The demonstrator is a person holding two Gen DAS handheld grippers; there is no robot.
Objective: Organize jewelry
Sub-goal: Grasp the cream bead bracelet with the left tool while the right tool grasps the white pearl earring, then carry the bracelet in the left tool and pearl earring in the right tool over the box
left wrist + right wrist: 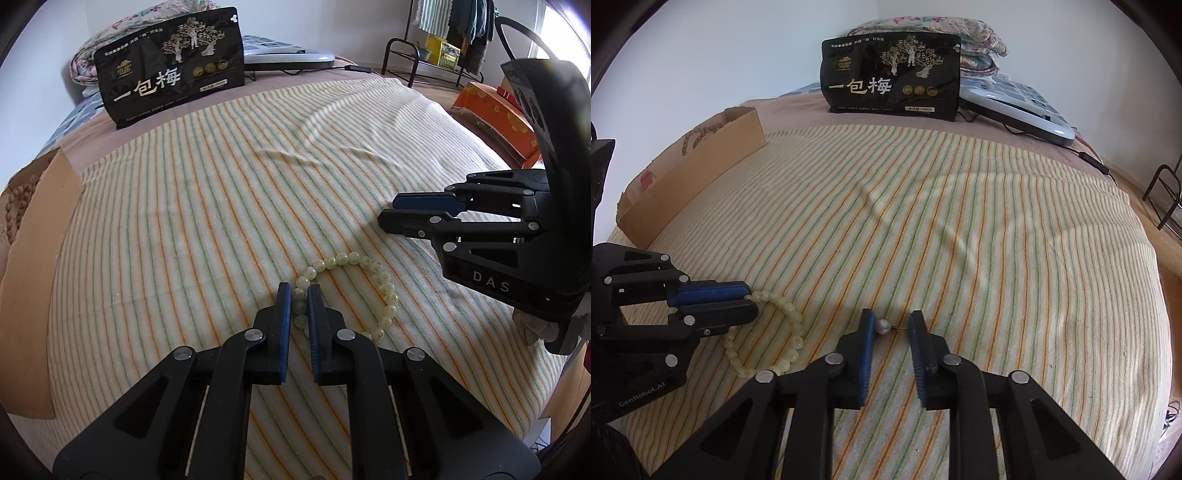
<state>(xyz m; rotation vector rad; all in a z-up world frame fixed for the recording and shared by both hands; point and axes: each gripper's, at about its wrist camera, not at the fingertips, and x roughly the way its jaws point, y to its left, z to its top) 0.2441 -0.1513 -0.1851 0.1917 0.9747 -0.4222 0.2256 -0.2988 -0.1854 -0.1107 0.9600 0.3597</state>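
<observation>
A pale green bead bracelet (373, 275) lies on the striped blanket (207, 192). My left gripper (299, 295) is shut on the bracelet's left side, beads pinched between the blue pads; it also shows in the right wrist view (748, 295) with the bracelet (792, 332). My right gripper (892, 325) is open, with a small pearl on a thin pin (882, 326) lying between its fingertips, close to the left pad. In the left wrist view the right gripper (388, 212) hovers over the blanket at the right. A cardboard box (690, 173) at the left holds brown beads (701, 133).
A black snack bag (890, 75) stands at the far end of the bed, with a grey flat device (1015, 110) and a folded floral quilt (945, 33) beside it. An orange box (495, 114) and a metal rack (436, 55) stand off the bed's right edge.
</observation>
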